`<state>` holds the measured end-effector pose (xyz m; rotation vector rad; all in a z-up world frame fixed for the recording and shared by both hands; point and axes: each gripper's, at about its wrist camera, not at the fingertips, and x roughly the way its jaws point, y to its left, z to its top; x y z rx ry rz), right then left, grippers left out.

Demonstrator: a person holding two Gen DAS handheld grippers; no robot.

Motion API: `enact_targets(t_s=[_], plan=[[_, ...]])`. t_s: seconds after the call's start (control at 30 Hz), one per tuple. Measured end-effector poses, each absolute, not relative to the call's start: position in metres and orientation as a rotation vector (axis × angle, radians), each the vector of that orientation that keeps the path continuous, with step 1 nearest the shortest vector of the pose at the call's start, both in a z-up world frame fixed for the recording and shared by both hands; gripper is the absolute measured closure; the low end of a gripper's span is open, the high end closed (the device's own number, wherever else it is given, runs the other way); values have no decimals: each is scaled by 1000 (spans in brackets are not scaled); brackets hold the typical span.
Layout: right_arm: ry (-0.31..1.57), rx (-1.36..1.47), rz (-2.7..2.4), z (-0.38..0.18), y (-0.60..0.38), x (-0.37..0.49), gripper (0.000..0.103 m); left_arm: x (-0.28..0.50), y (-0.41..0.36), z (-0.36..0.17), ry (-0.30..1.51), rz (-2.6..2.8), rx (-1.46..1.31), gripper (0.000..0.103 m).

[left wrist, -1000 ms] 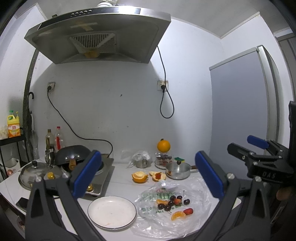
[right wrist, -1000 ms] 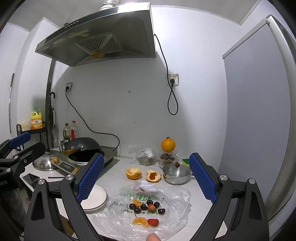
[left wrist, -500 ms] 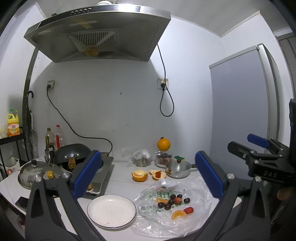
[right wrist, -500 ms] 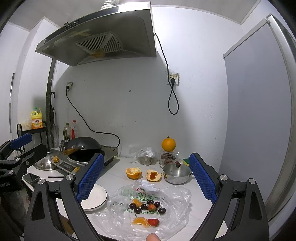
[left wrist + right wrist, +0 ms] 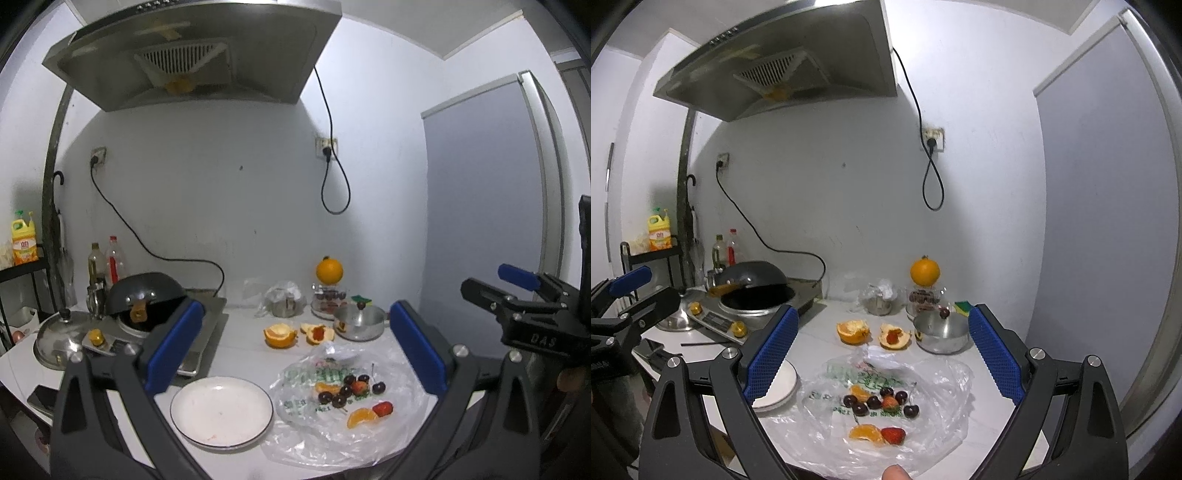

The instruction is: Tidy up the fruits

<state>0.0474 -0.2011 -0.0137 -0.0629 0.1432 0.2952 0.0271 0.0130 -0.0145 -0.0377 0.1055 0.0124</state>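
We find little changed over the last second: both grippers have drifted slightly closer to the counter, the fruit sitting a touch lower in each view, and nothing on the counter has moved. We judge the task not yet begun. The left gripper (image 5: 291, 347) is spread wide and holds nothing; the right gripper (image 5: 882, 354) is likewise spread and empty. The fruit lies loose on a flattened plastic bag (image 5: 934, 413) near the counter's front edge: dark cherries (image 5: 873, 402) clustered around one strawberry, with an orange segment (image 5: 865, 432) touching a second strawberry (image 5: 893, 435) nearer us. The empty plate (image 5: 221, 411) sits just left of the bag and looks the likely destination. Behind stand two orange halves (image 5: 280, 335), a small steel pot (image 5: 359, 325) with a cherry on its rim, and a whole orange (image 5: 329, 271) atop a jar. A wok (image 5: 146, 298) on the cooker occupies the left. Nothing blocks the approach; we expect the slack bag to shift or lift with a pick, and the cherries to roll.
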Motion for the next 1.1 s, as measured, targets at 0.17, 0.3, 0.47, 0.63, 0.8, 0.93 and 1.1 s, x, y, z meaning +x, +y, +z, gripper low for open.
enact_targets(t_s=[0.17,0.3,0.47,0.63,0.8,0.93,1.1], plan=[[194,-88,264,-32,-206,67,8,41,10,-27,138,4,-33,1],[245,-102,243,-48,-214,85,8,59,8,-40,189,-11,-35,1],[300,-117,245,-68,-217,103,8,84,0,-61,253,-30,-24,1],[381,-129,270,-94,-219,125,8,112,-13,-84,329,-46,-7,1],[444,-127,309,-118,-220,147,9,134,-22,-104,390,-41,8,1],[506,-134,347,-137,-218,166,23,149,-26,-120,438,-24,4,1],[596,-155,414,-162,-213,186,56,163,-32,-139,491,-26,0,2]])
